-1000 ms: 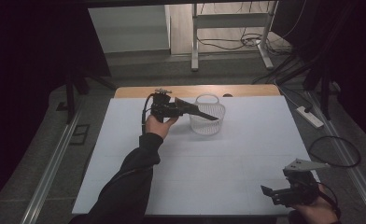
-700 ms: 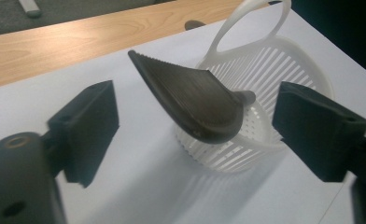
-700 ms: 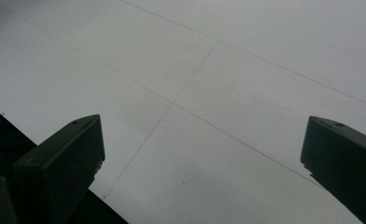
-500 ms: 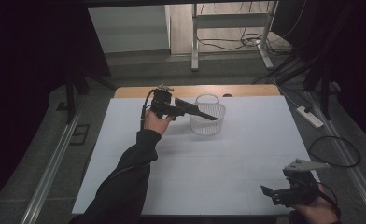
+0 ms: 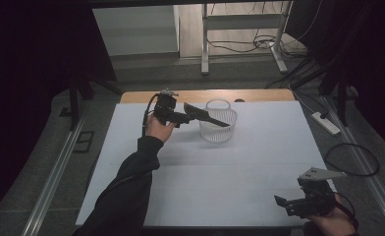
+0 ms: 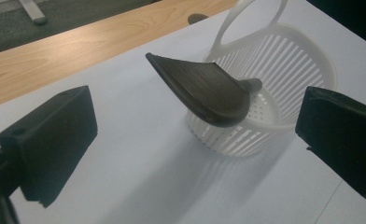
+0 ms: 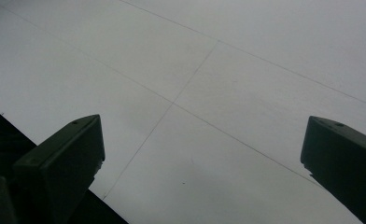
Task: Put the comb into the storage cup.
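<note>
Black ribbed paddle [image 6: 204, 88], perhaps a brush, across white slatted basket [image 6: 284, 60], both grippers' jaws released.

Table: wooden top [image 5: 146, 96], a strip shows at the far edge.
Cover: white sheet [image 5: 210, 182], over nearly all the top.
On the sheet: white slotted plastic basket [image 5: 219, 132], near the far edge.
</note>
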`<state>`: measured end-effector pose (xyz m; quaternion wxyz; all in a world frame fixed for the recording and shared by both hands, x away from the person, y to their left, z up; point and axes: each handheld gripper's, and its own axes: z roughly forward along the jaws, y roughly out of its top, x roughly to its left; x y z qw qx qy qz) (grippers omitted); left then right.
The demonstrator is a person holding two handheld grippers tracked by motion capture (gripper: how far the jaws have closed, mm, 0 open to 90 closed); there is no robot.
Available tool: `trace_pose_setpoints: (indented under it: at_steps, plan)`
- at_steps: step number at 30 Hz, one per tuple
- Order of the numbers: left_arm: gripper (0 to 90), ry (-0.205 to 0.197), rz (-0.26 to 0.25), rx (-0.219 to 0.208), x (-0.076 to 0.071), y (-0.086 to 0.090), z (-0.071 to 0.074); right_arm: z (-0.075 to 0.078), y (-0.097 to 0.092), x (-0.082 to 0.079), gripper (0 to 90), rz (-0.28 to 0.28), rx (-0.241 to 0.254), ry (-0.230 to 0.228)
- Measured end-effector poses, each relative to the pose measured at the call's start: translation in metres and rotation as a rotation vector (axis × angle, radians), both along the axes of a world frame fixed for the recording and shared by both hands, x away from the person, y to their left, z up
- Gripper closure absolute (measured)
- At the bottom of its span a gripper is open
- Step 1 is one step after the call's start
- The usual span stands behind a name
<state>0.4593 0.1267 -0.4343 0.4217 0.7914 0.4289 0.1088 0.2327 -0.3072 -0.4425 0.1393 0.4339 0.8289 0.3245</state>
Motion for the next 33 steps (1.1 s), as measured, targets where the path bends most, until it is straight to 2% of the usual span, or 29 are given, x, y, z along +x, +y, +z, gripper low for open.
trace_pose_setpoints:
  at_steps: [7,10,12,16,22,30,33]
  plan:
    - [0.0,-0.015,-0.011,-0.017,-0.005,0.004,0.002,0.000,0.000,0.000,0.1,0.001,-0.001,-0.001]
    - [0.0,-0.034,-0.017,-0.013,-0.008,0.006,0.003,0.000,0.000,0.000,0.1,0.001,-0.002,-0.001]
    - [0.0,-0.048,-0.029,-0.026,-0.009,0.008,0.004,0.000,0.000,0.000,0.1,0.001,-0.003,-0.002]
    - [0.3,-0.038,-0.063,-0.037,-0.011,0.011,0.004,0.000,0.001,0.000,0.1,0.001,-0.003,-0.004]
    - [0.8,-0.035,-0.081,-0.062,-0.015,0.017,0.004,0.000,0.001,0.000,0.1,0.001,-0.003,-0.005]
    - [0.0,-0.074,-0.090,-0.033,-0.024,0.021,0.006,0.000,0.001,-0.001,0.1,0.002,-0.005,-0.005]
    - [0.1,-0.080,-0.093,-0.035,-0.027,0.023,0.007,0.000,0.001,-0.001,0.1,0.002,-0.005,-0.006]
